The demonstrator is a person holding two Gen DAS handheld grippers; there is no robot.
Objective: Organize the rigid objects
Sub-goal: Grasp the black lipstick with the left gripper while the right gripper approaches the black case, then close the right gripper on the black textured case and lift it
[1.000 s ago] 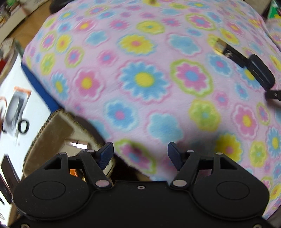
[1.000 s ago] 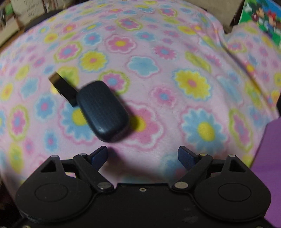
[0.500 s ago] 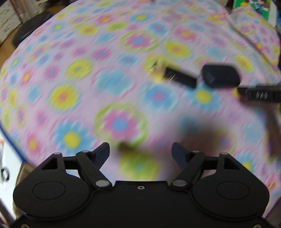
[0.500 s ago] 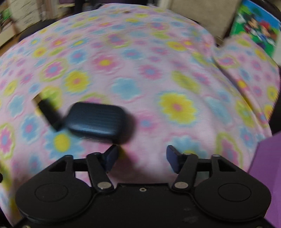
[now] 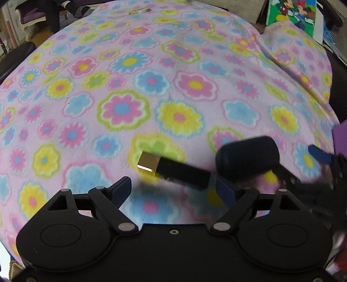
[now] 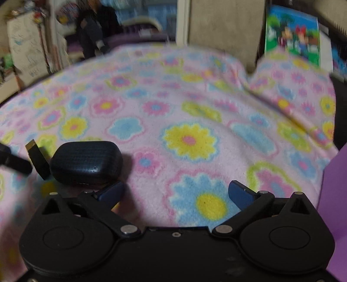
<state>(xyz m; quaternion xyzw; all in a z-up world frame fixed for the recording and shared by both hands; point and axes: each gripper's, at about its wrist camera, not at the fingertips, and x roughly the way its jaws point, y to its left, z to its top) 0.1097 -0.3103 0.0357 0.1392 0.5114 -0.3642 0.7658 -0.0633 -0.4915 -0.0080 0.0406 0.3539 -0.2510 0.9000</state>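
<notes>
A black stick with a gold end [image 5: 173, 168] lies on the flowered blanket [image 5: 151, 86], just ahead of my open, empty left gripper [image 5: 173, 191]. A dark rounded case [image 5: 247, 156] lies right beside it to the right. In the right wrist view the case [image 6: 86, 162] and the stick [image 6: 38, 159] sit ahead and left of my open, empty right gripper [image 6: 175, 192]; its left fingertip [image 6: 110, 193] is close under the case. The right gripper also shows at the left wrist view's right edge [image 5: 321, 156].
A small flat object [image 5: 138, 10] lies at the blanket's far edge. A cartoon picture [image 5: 292, 15] stands at the back right. A purple surface [image 6: 334, 195] borders the blanket on the right. A person [image 6: 91, 32] stands beyond the far edge.
My left gripper has swung from the blanket's left edge toward the stick and case, which are now close in front of it. My right gripper has dropped lower and nearer the case, staying open.
</notes>
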